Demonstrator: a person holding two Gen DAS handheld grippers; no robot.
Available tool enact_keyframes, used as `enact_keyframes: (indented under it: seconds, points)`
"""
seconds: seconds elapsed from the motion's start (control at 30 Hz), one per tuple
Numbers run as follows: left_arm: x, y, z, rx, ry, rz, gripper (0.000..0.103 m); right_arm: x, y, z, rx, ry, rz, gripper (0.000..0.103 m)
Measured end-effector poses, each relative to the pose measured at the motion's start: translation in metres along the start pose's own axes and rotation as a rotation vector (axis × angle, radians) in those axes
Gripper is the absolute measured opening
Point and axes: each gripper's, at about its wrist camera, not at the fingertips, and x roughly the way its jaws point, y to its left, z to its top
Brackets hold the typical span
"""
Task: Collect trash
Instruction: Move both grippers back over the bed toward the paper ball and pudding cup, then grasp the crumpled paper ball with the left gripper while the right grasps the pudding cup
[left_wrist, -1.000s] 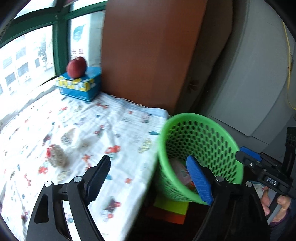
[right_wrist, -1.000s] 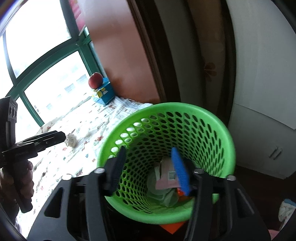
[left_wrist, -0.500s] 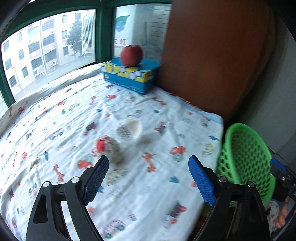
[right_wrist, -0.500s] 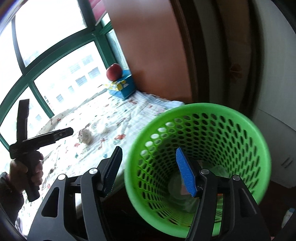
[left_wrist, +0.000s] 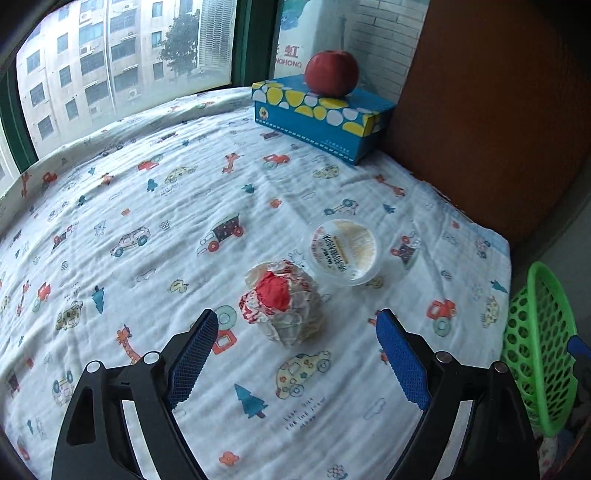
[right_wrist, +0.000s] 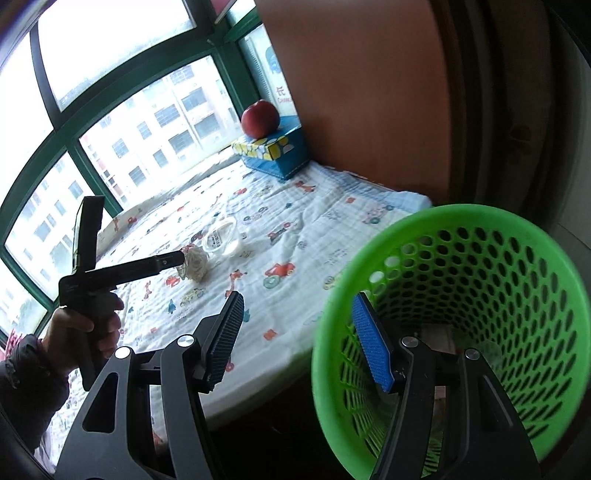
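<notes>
The left gripper hangs over a table covered with a white cloth printed with cars, giraffes and trees. Its jaws are spread wide with nothing between the pads. Just ahead of them on the cloth lies a crumpled wrapper ball, white paper with red print and a red patch on top. It sits apart from both blue pads, a little nearer the far end of the gap than inside it. Just beside the ball, on its far right side, lies a round clear plastic lid with a yellowish label; whether the two touch cannot be told.

Further back, against a brown wooden panel, a blue tissue box with yellow and white spots carries a red apple on top. A green-framed window runs behind the table, with apartment blocks outside.

The right gripper holds a green perforated wastebasket by its rim: the blue pad is inside the basket, the other outside, so the rim wall passes between the half-open jaws. The basket is tilted toward the table, beside its near edge. In the right wrist view the person's left hand, in a dark sleeve, grips the left gripper's handle, and its tip reaches the wrapper ball. Nothing on the cloth lies between the ball and the table edge by the basket.
</notes>
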Motion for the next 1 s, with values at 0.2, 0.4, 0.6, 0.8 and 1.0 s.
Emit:
enact_keyframes:
  seconds: [0.2, 0.4, 0.6, 0.8, 1.0]
  points:
    - [0.016, 0.005, 0.005, -0.009, 0.02, -0.016, 0.076, 0.02, 0.013, 0.007, -0.022, 0.024, 0.002, 0.061]
    - [0.03, 0.013, 0.007, -0.029, 0.041, -0.027, 0.063, 0.037, 0.024, 0.013, -0.048, 0.042, 0.0, 0.061]
    - [0.027, 0.025, 0.007, -0.047, 0.035, -0.039, 0.043, 0.055, 0.037, 0.018, -0.071, 0.064, 0.014, 0.061]
    - [0.003, 0.042, 0.009, -0.053, -0.013, -0.019, 0.043, 0.075, 0.057, 0.023, -0.111, 0.085, 0.03, 0.065]
    - [-0.026, 0.07, 0.01, -0.103, -0.05, -0.02, 0.043, 0.104, 0.082, 0.033, -0.161, 0.105, 0.045, 0.072]
